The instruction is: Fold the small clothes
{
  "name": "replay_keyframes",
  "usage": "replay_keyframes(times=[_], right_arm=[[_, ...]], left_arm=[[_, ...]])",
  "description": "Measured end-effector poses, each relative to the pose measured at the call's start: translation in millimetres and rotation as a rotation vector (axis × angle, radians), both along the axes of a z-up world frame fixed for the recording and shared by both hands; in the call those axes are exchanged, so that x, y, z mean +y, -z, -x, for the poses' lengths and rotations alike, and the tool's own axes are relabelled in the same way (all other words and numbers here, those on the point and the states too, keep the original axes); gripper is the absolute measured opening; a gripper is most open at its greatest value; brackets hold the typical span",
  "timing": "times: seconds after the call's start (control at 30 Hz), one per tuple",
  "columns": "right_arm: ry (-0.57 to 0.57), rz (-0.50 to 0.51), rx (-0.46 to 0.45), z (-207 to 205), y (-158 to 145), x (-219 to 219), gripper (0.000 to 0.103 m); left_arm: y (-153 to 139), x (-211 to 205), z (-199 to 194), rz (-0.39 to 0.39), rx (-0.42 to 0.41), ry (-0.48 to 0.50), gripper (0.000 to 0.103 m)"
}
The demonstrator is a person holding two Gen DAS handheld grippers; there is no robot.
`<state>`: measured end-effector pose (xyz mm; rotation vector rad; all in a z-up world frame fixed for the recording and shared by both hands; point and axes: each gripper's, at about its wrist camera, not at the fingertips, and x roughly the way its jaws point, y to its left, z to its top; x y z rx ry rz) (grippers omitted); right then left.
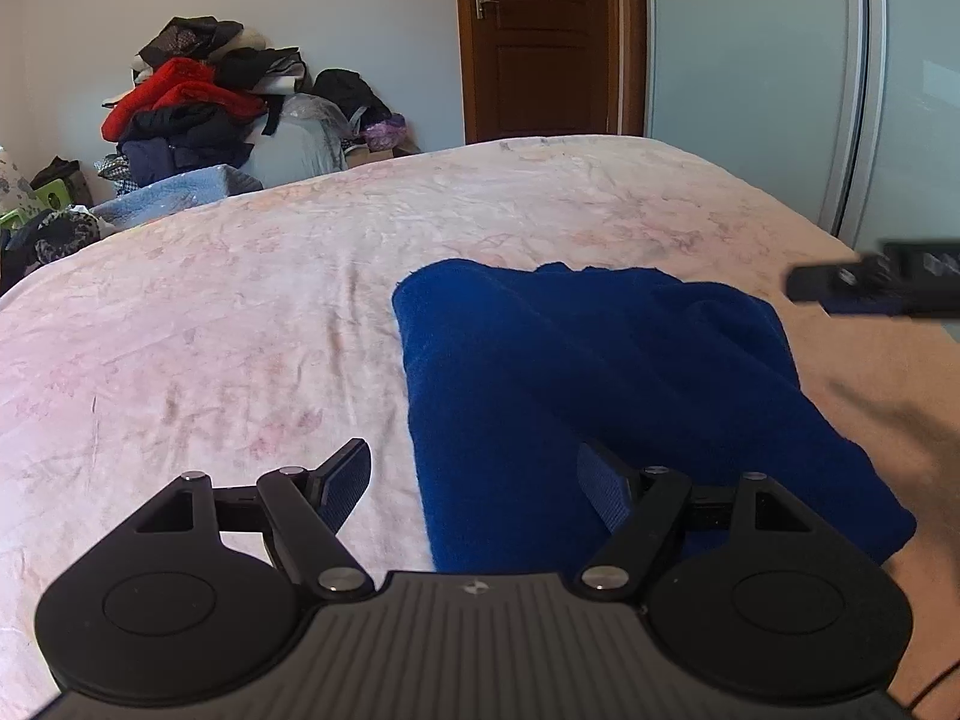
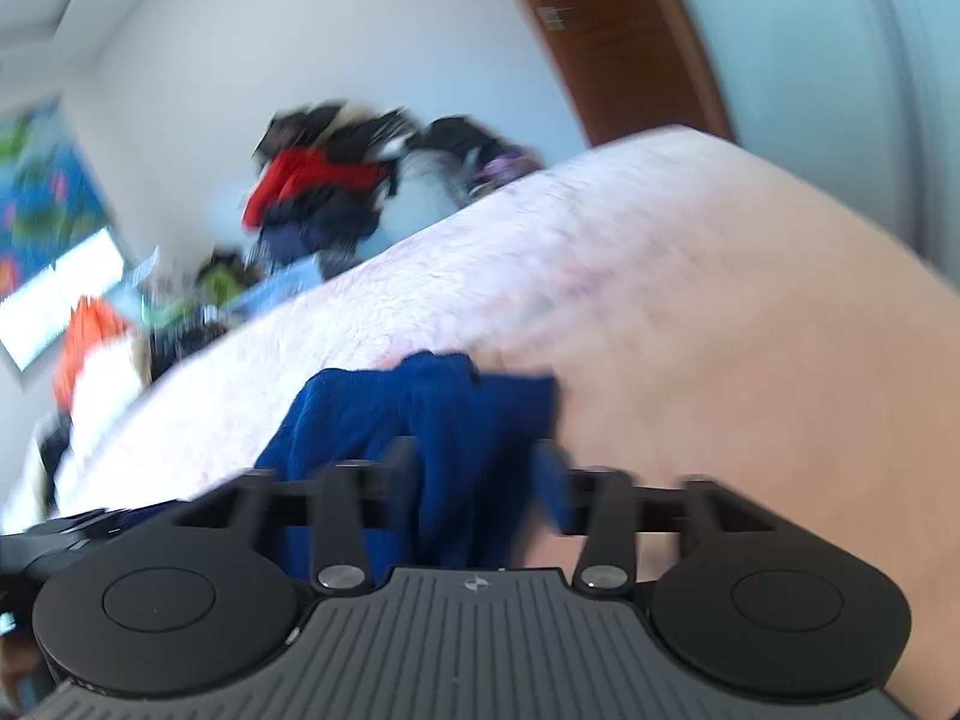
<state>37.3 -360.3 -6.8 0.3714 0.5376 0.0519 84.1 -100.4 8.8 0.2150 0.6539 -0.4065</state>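
Bright daylight, left view sharp, right view motion-blurred — fisheye-bent edges

Left gripper hangs tilted downward, jaws spread wide and empty. Right gripper is blurred, jaws parted.

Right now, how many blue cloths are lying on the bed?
1: the blue cloth lies folded on the bed, in front of both grippers. Others may be hidden outside the views.

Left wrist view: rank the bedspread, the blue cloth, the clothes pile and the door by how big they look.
1. bedspread
2. blue cloth
3 and 4. door and clothes pile look alike. Both stand far back, so true sizes stay unsure.
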Motion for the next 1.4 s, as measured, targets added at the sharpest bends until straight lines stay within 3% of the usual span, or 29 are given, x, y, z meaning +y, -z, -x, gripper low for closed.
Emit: replay_keyframes(times=[0.07,0.23,0.27,0.3,0.47,0.53,0.57,0.67,0.7,0.73,0.77,0.8,0.83,0.93,1.03,1.13,1.27,1.4], right_arm=[[-0.064,0.065,0.046,-43.5,-2.4,9.7,0.062],[-0.182,0.08,0.193,-115.6,12.2,22.5,0.063],[-0.195,0.079,0.207,-118.7,14.6,23.5,0.042],[-0.212,0.07,0.216,-121.8,16.6,23.6,0.008],[-0.133,0.137,0.141,-128.3,9.4,22.9,0.008],[-0.131,0.148,0.148,-137.7,15.0,23.3,0.011],[-0.137,0.161,0.168,-139.7,18.3,26.1,0.024],[-0.069,0.306,0.113,-124.5,11.2,39.3,0.027],[-0.043,0.338,0.084,-114.5,4.3,43.6,0.033],[-0.047,0.344,0.054,-102.9,-3.2,47.7,0.031],[-0.084,0.333,0.034,-91.9,-10.0,51.9,0.037],[-0.147,0.309,0.03,-83.2,-13.7,56.3,0.052],[-0.217,0.281,0.038,-76.3,-14.9,60.7,0.053],[-0.317,0.256,0.135,-71.9,-2.9,72.6,0.054],[-0.2,0.366,0.188,-78.5,14.7,68.0,0.054],[-0.133,0.239,0.162,-73.0,12.6,50.3,0.054],[-0.129,0.284,0.09,-49.9,3.8,57.8,0.058],[-0.157,0.298,0.163,-54.4,23.2,57.9,0.06]], left_arm=[[5.0,-3.3,1.3,-0.012,0.009,0.002,0.076],[11.0,-5.0,1.0,-0.021,0.016,0.009,0.076],[11.2,-5.1,1.4,-0.022,0.011,0.011,0.076],[11.6,-5.2,2.1,-0.025,0.006,0.012,0.076],[17.6,-9.5,3.3,-0.046,0.001,0.02,0.076],[19.1,-9.5,4.3,-0.047,0.004,0.017,0.076],[19.1,-9.0,4.8,-0.043,0.004,0.016,0.076],[19.7,-7.4,3.3,-0.036,0.017,0.011,0.077],[20.3,-6.9,2.2,-0.033,0.021,0.009,0.077],[20.7,-6.5,1.7,-0.031,0.025,0.008,0.077],[21.1,-6.5,1.5,-0.029,0.028,0.006,0.077],[21.3,-6.4,2.1,-0.028,0.029,0.005,0.077],[21.5,-7.1,2.8,-0.028,0.029,0.005,0.077],[22.0,-7.9,4.9,-0.036,0.022,0.003,0.078],[23.5,-9.0,6.0,-0.041,0.023,-0.006,0.082],[25.0,-9.1,6.0,-0.046,0.022,-0.006,0.082],[27.1,-10.1,4.3,-0.043,0.029,-0.012,0.082],[28.5,-11.7,5.5,-0.051,0.021,-0.011,0.082]])
